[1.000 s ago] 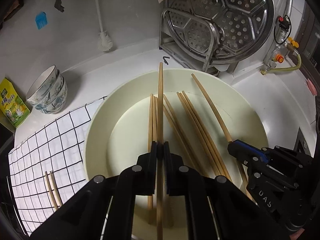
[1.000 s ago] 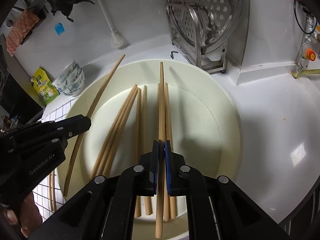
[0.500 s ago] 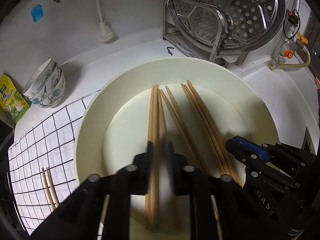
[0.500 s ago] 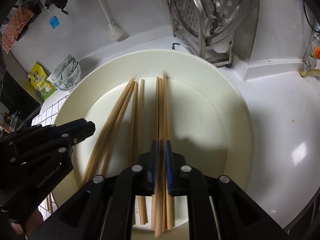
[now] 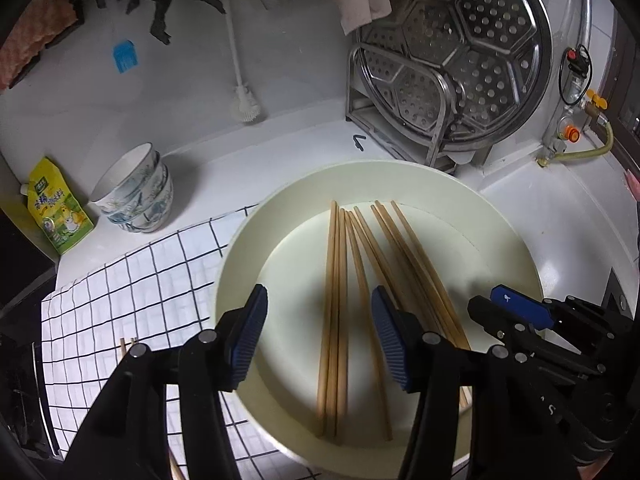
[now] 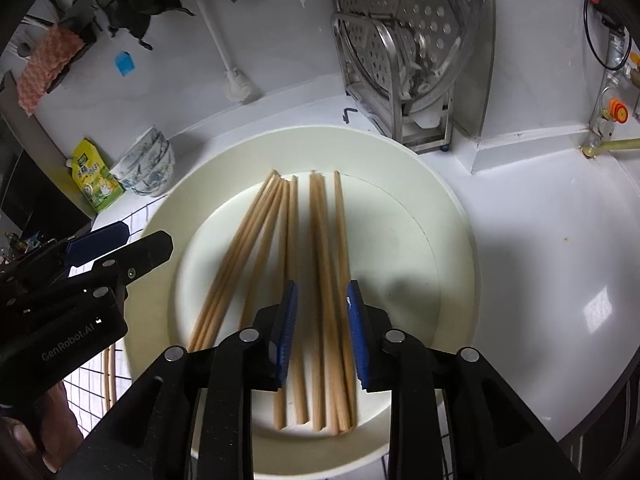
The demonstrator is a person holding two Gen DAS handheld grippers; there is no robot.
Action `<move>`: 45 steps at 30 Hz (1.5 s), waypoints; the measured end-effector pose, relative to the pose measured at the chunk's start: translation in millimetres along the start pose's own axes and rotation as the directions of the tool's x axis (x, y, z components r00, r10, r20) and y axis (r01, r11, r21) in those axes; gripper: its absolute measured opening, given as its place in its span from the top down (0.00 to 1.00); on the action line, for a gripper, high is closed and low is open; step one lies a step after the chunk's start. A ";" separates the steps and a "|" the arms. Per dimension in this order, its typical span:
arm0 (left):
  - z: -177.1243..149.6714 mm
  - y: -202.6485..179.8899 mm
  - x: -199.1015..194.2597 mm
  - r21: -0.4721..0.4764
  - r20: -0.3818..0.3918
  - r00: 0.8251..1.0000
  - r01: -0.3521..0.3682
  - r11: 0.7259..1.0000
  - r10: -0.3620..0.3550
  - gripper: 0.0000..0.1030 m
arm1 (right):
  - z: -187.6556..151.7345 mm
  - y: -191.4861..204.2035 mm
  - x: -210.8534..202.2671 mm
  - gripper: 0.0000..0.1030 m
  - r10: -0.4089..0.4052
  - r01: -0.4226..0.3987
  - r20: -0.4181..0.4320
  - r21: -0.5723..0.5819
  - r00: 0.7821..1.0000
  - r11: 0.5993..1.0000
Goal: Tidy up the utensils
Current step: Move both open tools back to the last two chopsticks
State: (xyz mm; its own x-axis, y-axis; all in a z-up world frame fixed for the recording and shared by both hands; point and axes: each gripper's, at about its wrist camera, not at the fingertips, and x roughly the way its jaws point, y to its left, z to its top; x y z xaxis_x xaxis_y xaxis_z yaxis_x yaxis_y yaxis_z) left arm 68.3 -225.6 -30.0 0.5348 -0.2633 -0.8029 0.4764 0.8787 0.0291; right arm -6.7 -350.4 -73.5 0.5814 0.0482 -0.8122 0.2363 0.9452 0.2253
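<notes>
Several wooden chopsticks (image 5: 338, 300) lie side by side in a wide cream plate (image 5: 248, 240) on the white counter. My left gripper (image 5: 319, 304) is open and empty above the plate, with chopsticks below the gap. My right gripper (image 6: 320, 300) is open and empty over the chopsticks (image 6: 320, 264) in the plate (image 6: 440, 248). Each gripper shows in the other's view: the right one (image 5: 492, 304) and the left one (image 6: 124, 240). Two more chopsticks (image 5: 127, 345) lie on the checked cloth.
A white checked cloth (image 5: 140, 280) lies left of the plate. Stacked patterned bowls (image 5: 136, 188) and a yellow pouch (image 5: 56, 208) stand at the far left. A steel rack with a perforated steamer tray (image 5: 452, 52) stands behind the plate. A brush (image 5: 244, 104) leans on the wall.
Both grippers held a chopstick over the plate a second ago. Both have opened and drawn back, and the two chopsticks now lie in the plate with the rest.
</notes>
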 end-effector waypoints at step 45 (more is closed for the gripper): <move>-178.5 263.2 -61.6 -0.318 -0.103 0.964 -0.264 0.910 0.244 0.11 | -100.8 253.6 51.8 0.47 0.106 -0.155 -0.174 -0.302 0.979 0.940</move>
State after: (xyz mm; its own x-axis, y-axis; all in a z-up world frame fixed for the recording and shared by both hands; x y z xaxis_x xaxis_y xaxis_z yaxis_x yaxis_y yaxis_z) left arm 36.2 92.9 -79.1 0.5596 0.0015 -0.8287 0.0704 0.9963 0.0494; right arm 4.9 -75.7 -112.7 0.4590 0.2034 -0.8648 -0.1034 0.9791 0.1754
